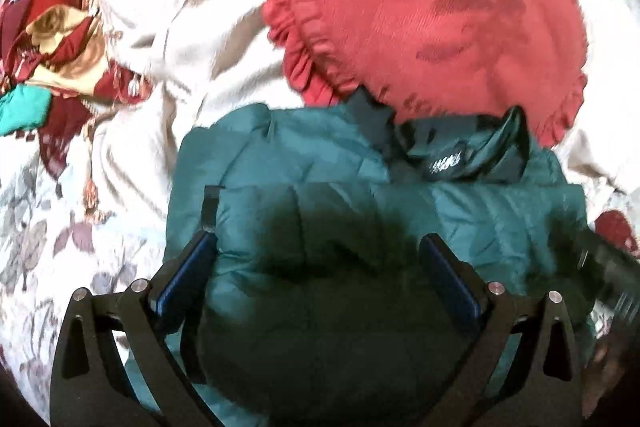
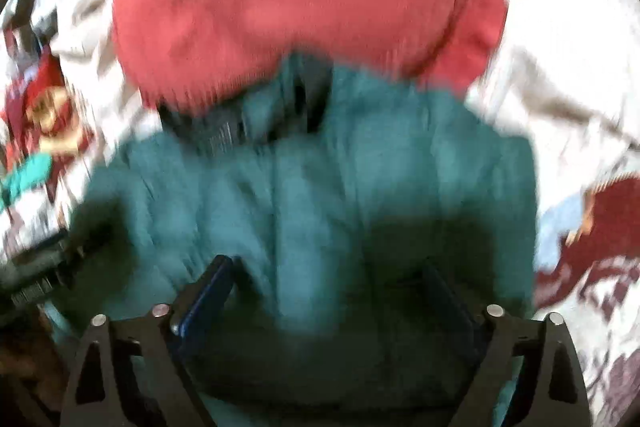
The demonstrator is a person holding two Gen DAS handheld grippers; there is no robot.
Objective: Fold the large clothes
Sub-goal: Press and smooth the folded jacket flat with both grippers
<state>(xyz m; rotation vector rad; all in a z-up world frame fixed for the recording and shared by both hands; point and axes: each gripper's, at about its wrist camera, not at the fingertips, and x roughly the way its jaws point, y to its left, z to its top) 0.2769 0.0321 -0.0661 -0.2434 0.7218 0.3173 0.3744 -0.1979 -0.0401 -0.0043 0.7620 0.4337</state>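
Green puffer jacket (image 1: 320, 163) lies bunched on a bed covered by a floral bedspread (image 1: 36, 247). Collar and dark lining, with a small label, sit at the far end, touching the lower edge of a red ruffled cushion (image 1: 420, 7). Cream cloth (image 1: 168, 27) lies to the left of the cushion. A red-and-gold patterned cloth (image 1: 52, 39) is heaped at the far left, with a bit of turquoise fabric (image 1: 20, 107) at its near edge.

Left hand-held gripper (image 1: 318, 251): jaws spread wide over the near part of the jacket, blue pads facing each other. Jacket fabric fills the gap beneath, but neither pad presses on it; nothing held. Its shadow falls dark on the quilting.

Right hand-held gripper (image 2: 330, 275): jaws likewise spread wide over the jacket, nothing pinched between the pads. This view is heavily blurred, so detail on the jacket is poor. The other gripper's black body shows at the lower left edge of this view, just beside the jacket.
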